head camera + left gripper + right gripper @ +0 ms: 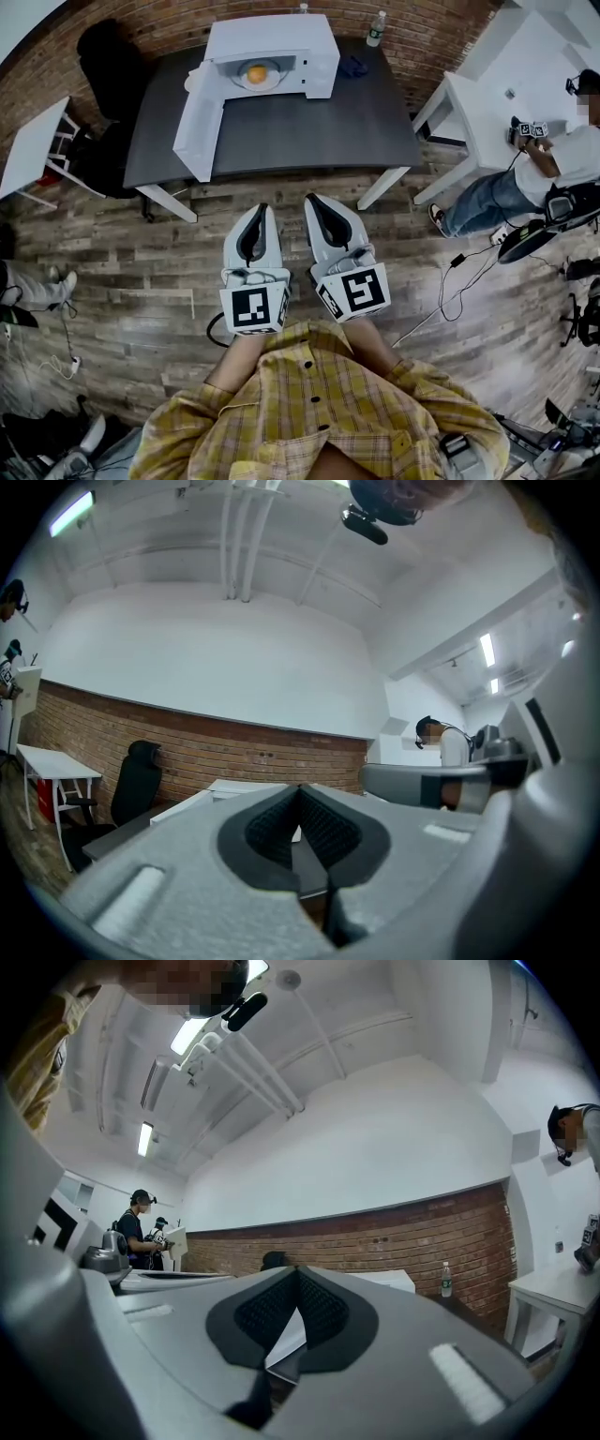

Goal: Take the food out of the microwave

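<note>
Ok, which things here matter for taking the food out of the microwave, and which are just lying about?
For the job: microwave, its open door, the plate with orange food inside, left gripper and right gripper, both shut and empty.

Lying about: water bottle and blue item on the dark table, black chair, white side table.

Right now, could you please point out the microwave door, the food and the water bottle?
microwave door (199,127): head view, open panel's middle.
food (256,72): head view, orange centre.
water bottle (376,28): head view, its body.
</note>
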The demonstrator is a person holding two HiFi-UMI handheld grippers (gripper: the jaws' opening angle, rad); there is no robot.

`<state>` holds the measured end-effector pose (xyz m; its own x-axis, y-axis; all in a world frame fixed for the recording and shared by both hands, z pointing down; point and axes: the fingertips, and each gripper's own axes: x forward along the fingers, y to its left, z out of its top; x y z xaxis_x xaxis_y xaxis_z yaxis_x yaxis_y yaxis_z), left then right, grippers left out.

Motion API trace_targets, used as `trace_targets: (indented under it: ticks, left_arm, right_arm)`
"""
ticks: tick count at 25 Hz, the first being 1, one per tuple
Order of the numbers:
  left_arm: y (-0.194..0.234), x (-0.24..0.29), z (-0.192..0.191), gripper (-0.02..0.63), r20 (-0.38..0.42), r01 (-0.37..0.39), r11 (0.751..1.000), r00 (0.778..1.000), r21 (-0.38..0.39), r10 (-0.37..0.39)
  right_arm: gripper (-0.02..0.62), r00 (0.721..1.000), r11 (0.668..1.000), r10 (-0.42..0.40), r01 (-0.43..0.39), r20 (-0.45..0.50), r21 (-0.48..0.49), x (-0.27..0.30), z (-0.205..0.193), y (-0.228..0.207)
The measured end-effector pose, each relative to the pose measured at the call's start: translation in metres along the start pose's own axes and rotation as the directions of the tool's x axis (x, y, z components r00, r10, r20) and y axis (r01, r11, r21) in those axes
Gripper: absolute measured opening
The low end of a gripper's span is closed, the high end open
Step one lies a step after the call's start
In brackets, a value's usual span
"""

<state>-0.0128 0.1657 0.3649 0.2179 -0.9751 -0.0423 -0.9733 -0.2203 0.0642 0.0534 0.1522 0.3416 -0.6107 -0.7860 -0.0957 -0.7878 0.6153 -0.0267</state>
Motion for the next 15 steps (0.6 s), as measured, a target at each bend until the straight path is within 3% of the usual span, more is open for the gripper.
trace_targets:
  ticks: [10, 15]
  left_arm:
    - [0.054, 0.091, 0.016, 0.000, -0.003, 0.026, 1.000, 1.000, 0.007, -0.026]
    - [0.088, 0.132, 0.019, 0.000, -0.001, 0.035, 0.999, 0.999, -0.006, -0.035]
  right_arm:
    - [0.003, 1.000, 1.000, -0.011, 0.011, -0.004, 0.003, 0.106, 0.006, -0.032]
    - [0.003, 1.000, 0.998, -0.005, 0.005, 0.002, -0.055, 0.156, 0.010, -0.035]
